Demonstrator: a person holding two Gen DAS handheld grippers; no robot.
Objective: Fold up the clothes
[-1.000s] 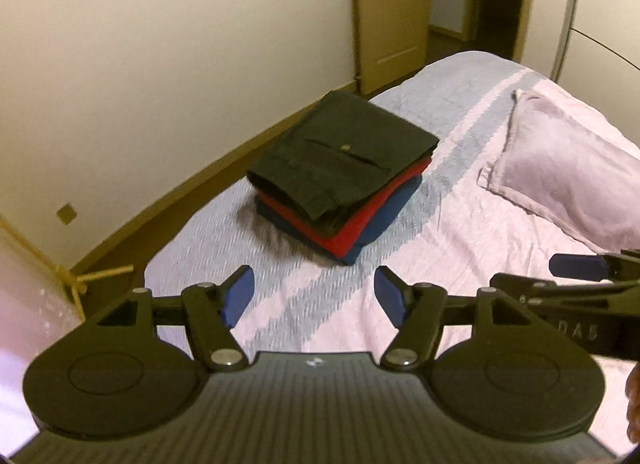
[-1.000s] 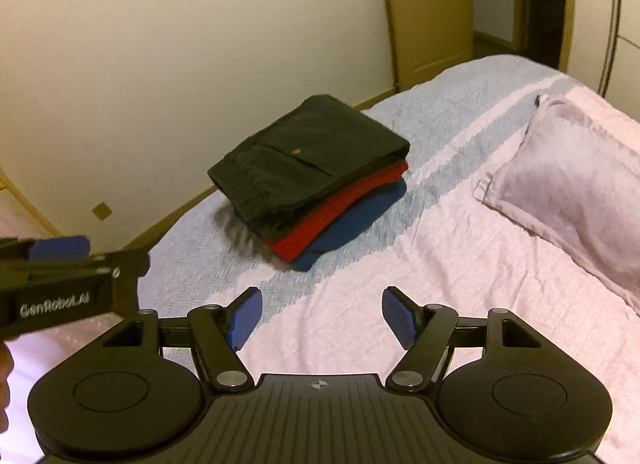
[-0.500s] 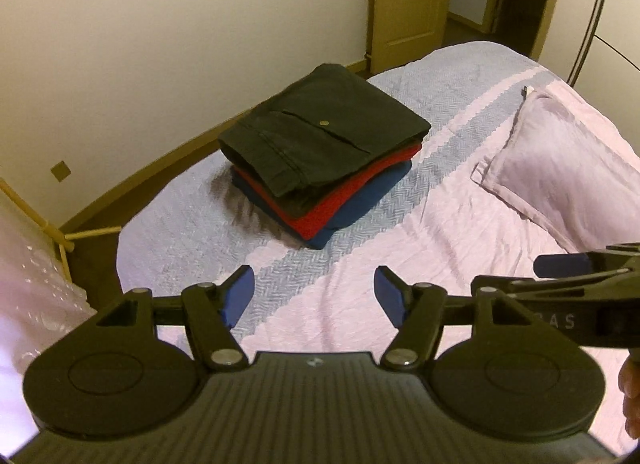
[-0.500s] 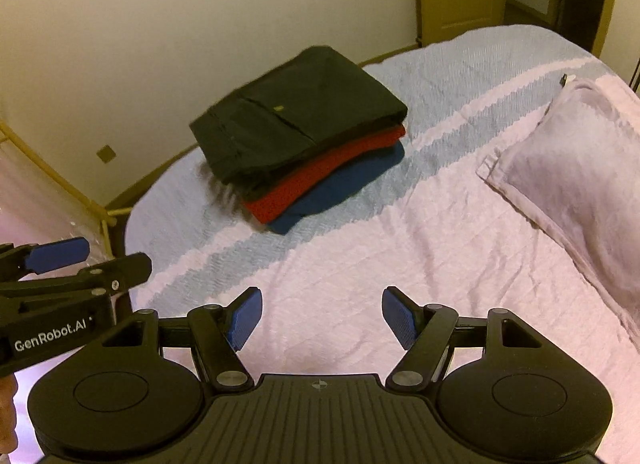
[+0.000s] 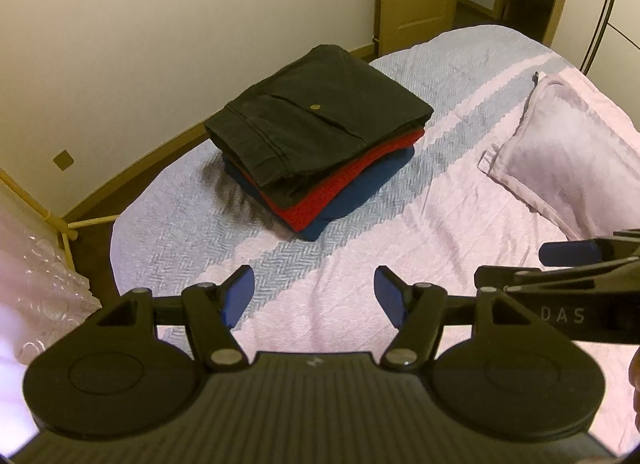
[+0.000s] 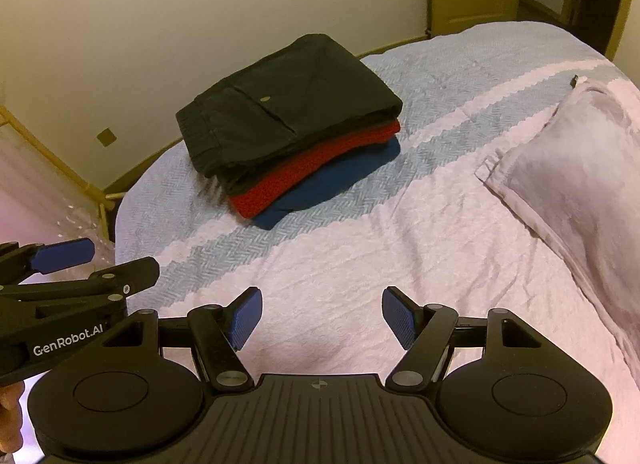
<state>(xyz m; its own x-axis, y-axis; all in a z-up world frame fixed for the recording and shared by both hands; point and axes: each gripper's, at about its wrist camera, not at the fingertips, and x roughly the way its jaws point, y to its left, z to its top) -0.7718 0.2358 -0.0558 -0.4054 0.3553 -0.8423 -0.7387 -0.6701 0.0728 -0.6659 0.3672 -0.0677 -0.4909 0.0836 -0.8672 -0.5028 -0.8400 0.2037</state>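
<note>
A stack of three folded garments lies on the pink and grey-blue striped woven bedspread [image 5: 360, 296]. Top layer: black folded trousers with a buttoned back pocket [image 5: 320, 123]. Middle layer: red folded knit garment [image 5: 344, 187]. Bottom layer: dark blue folded garment [image 5: 360, 199]. The layers are roughly aligned, each lower edge showing slightly at the near side of the stack.

The left gripper [image 5: 314, 296], black with blue pads, is held above the bedspread on the near side of the stack, apart from it. Its jaws are spread and hold nothing. The right gripper [image 6: 322, 318], of the same build, is also on the near side of the stack, jaws spread and empty. The two grippers are side by side.

A pale pink rectangular pillow [image 6: 576, 167] lies on the bedspread to the right of the stack, well apart from it. A cream wall [image 5: 160, 23] stands behind the stack.
</note>
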